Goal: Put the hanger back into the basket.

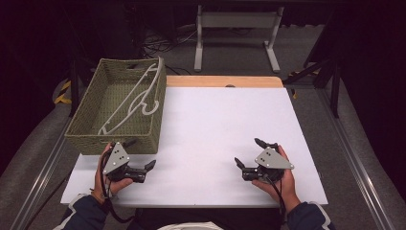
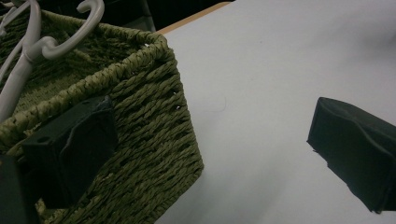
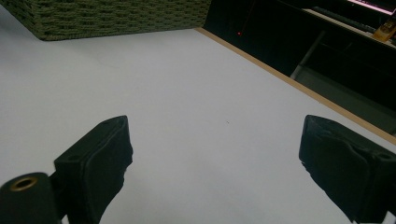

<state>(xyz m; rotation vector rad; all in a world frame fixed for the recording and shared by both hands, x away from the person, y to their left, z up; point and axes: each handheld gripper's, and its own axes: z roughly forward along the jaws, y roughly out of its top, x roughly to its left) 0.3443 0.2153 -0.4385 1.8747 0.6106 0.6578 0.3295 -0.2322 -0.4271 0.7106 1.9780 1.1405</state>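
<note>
A green woven basket point(image 1: 119, 103) stands at the table's left side, and a white plastic hanger point(image 1: 134, 98) lies slanted inside it, its top resting on the far rim. My left gripper point(image 1: 140, 153) sits just in front of the basket's near right corner, open and empty. In the left gripper view its jaws point(image 2: 210, 154) stand wide apart, one before the basket's wall point(image 2: 144, 126), with the hanger's hook point(image 2: 56, 42) above. My right gripper point(image 1: 249, 152) rests open and empty on the table's near right part. In the right gripper view point(image 3: 219, 163) the basket point(image 3: 107, 18) lies far off.
The white tabletop point(image 1: 215, 124) has a wooden strip point(image 1: 225, 81) along its far edge. Beyond it stands a white metal frame point(image 1: 237, 33) on the grey floor. Dark surroundings border both sides.
</note>
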